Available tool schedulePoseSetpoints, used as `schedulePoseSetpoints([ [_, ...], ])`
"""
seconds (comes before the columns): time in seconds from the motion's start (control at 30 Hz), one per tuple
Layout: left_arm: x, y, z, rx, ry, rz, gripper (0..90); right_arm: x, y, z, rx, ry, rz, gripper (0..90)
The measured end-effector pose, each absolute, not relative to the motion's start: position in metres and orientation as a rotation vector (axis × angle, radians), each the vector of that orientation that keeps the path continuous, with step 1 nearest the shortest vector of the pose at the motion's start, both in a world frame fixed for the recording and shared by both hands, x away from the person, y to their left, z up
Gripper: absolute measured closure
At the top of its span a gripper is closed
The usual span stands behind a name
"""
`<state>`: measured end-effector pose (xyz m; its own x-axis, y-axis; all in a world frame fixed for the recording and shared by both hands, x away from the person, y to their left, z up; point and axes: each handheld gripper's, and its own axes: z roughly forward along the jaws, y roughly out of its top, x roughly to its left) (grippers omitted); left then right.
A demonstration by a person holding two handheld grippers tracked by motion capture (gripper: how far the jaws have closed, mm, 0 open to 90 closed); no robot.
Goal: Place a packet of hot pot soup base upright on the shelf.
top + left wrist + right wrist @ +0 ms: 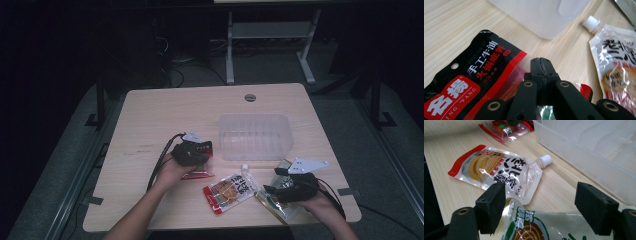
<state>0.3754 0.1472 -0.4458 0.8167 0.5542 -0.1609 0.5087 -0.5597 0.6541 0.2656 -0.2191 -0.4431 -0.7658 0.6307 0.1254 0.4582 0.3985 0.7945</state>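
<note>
Table (150,120): light wood, a person sits at near side, both forearms come in from the bottom.
Clear tub (255,136): transparent plastic, stands upright approx. at table centre; I take it as landmark.
Left gripper (206,150): just beside the tub's left wall, near its front corner. In left gripper view the 2 black jaws are pressed together, tips meet with no gap. The red-black packet lies w/ its clear edge right by them, but if film is pinched between, I cannot tell.
Red-black packet (471,85): flat sachet w/ white and red print, in front-left of the tub, partly under the left gripper.
Spout pouch (231,190): white-orange-red, white cap (545,160) points toward the tub's front wall; lies flat in front of the tub, apart from it.
Right gripper (281,180): in front of the tub's right corner. Jaws wide apart, one each side of the green packet's end; touching or not, I cannot tell.
Green packet (544,227): silver-green print, lies in front-right of the tub, close beside the spout pouch.
</note>
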Motion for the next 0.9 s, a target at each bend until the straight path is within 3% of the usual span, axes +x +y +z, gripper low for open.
schedulePoseSetpoints([
  [0.47, 0.356, 0.187, -0.439, 2.275, 0.821, 0.050, 89.8, 0.266, -0.217, -0.444, 0.967, 2.462, 1.297, 24.4],
  [0.7, 0.350, 0.171, -0.436, 2.264, 0.766, 0.026, 89.7, 0.266, -0.215, -0.444, 0.967, 2.464, 1.295, 24.4],
  [0.9, 0.344, 0.158, -0.443, 2.351, 0.722, 0.010, 89.7, 0.265, -0.217, -0.444, 0.970, 2.460, 1.298, 24.4],
])
